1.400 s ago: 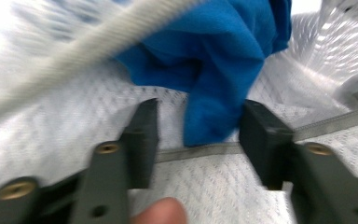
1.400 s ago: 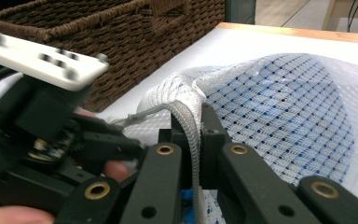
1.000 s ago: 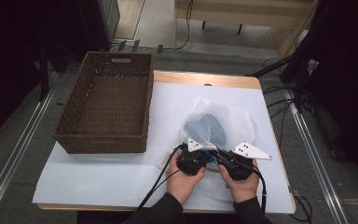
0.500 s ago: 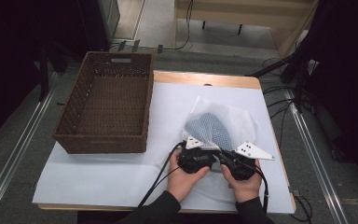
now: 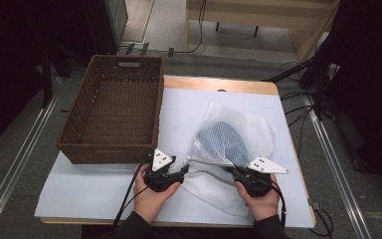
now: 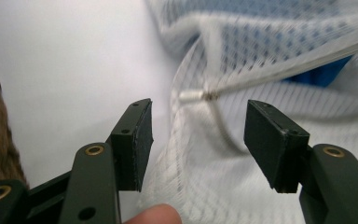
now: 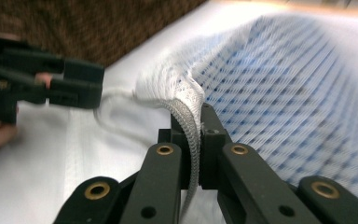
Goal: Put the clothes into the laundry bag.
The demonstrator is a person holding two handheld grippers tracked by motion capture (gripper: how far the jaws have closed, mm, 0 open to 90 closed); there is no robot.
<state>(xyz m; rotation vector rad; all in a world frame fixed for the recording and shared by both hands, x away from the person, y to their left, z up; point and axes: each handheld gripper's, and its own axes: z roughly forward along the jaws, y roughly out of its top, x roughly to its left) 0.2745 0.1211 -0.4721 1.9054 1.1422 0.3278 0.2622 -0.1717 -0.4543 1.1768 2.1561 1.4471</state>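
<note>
The left claw [image 6: 198, 135] has just been opening and has slid away from the right claw [image 7: 193, 140]; its jaws stand half-wide, nothing pressed, the white drawstring [image 6: 223, 86] just ahead. The right claw pinches the white mesh laundry bag's [image 5: 238, 144] edge. I judge the bag's mouth drawn shut, ready for the brown wicker basket [image 5: 112, 117].

Each gripper [image 5: 181, 172] is black, with brass-ringed pivot screws, flat rectangular pads [image 6: 137, 140], a grey three-cornered top plate, and a trailing black cable; sleeves dark.
</note>
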